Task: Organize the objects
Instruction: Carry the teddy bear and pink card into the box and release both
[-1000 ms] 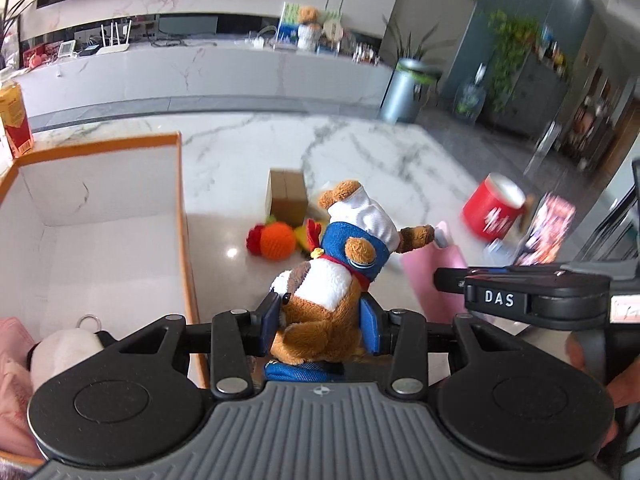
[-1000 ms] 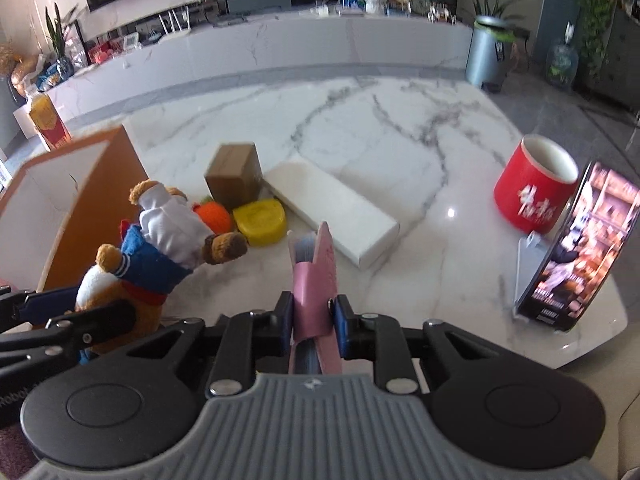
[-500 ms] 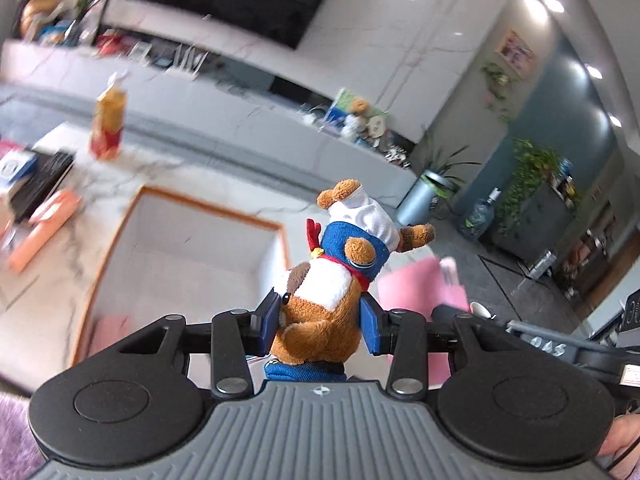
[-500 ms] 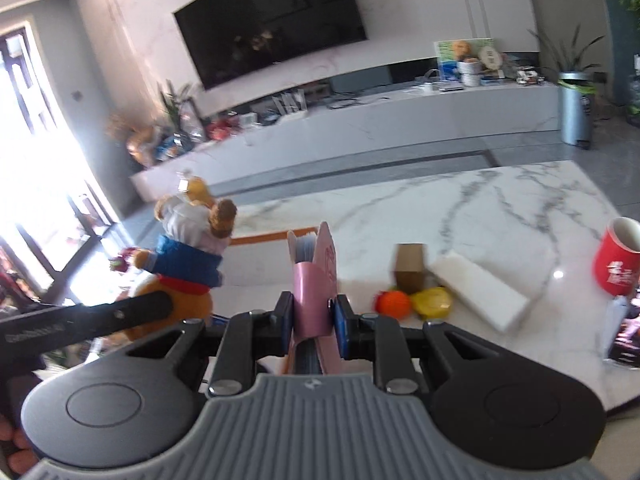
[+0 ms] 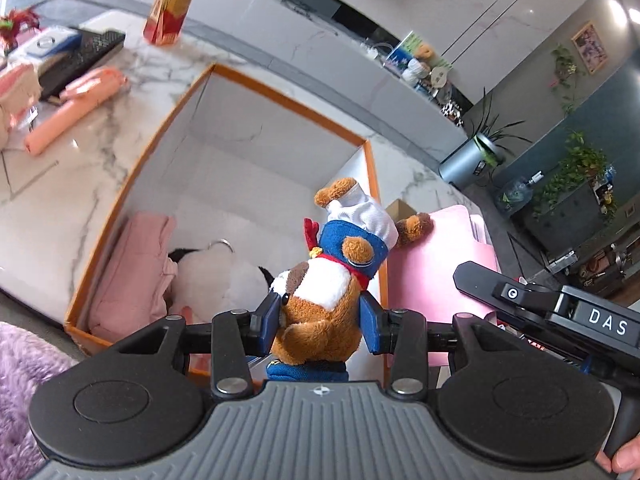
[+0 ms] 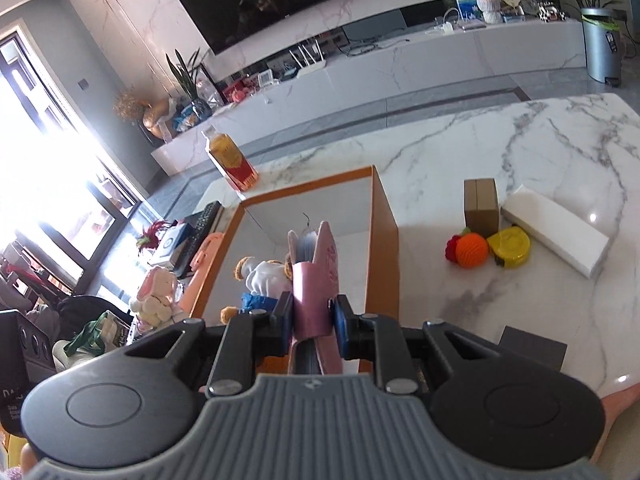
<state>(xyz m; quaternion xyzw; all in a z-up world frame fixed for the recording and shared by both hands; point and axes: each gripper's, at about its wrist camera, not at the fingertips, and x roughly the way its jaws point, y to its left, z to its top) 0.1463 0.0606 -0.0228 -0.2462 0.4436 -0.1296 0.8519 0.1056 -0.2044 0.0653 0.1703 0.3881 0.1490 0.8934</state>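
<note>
Left wrist, brown plush dog [image 5: 324, 304], white chef hat, blue jacket, red scarf

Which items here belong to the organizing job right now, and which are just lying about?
In play: plush dog in left gripper; pink notebook in right gripper; orange-rimmed box.

Lying about: juice bottle, white block, crochet fruit.

Wall-mounted television [image 6: 276, 0], grey bin [image 6: 602, 50] (a plant in it), marble console [image 6: 400, 64], purple rug [image 5: 24, 364]
</note>
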